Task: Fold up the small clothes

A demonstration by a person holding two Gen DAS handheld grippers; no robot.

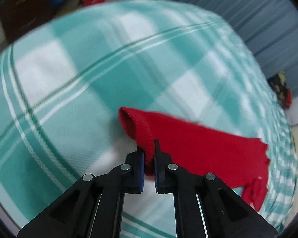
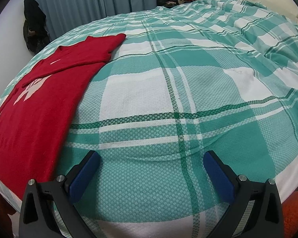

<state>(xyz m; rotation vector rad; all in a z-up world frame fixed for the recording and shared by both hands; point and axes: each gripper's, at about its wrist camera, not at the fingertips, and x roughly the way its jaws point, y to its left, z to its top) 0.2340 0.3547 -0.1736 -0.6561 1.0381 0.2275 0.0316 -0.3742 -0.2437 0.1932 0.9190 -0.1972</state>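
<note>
Sleeve work is under way in the left wrist view. The left gripper (image 1: 149, 154) is seen closed on the ribbed cuff of the red sweater (image 1: 198, 146), the knit pinched between the two blue pads. The cuff's open mouth is turned up and away from the claw, and the rest of the sleeve trails off to the right of it across the checked bedspread (image 1: 89, 79). The picture is smeared, so the cuff is judged to be carried just now, though that cannot be confirmed. A blue curtain (image 1: 258, 19) is made out beyond the bedspread.

Over in the right wrist view, the right gripper (image 2: 151, 170) is shown wide open, nothing between its blue pads, held low over the bedspread (image 2: 168, 99). The sweater (image 2: 41, 99) is spread flat to the left of this claw, well apart from it, with a pale motif on the chest and one sleeve lying across the body toward the far end. The curtain (image 2: 89, 0) hangs behind the bed.

The step in hand is judged to be the folding-in of a sleeve. The next move calls for the cuff to be laid flat across the body and let go, with the empty right claw free to pin or smooth the cloth.
</note>
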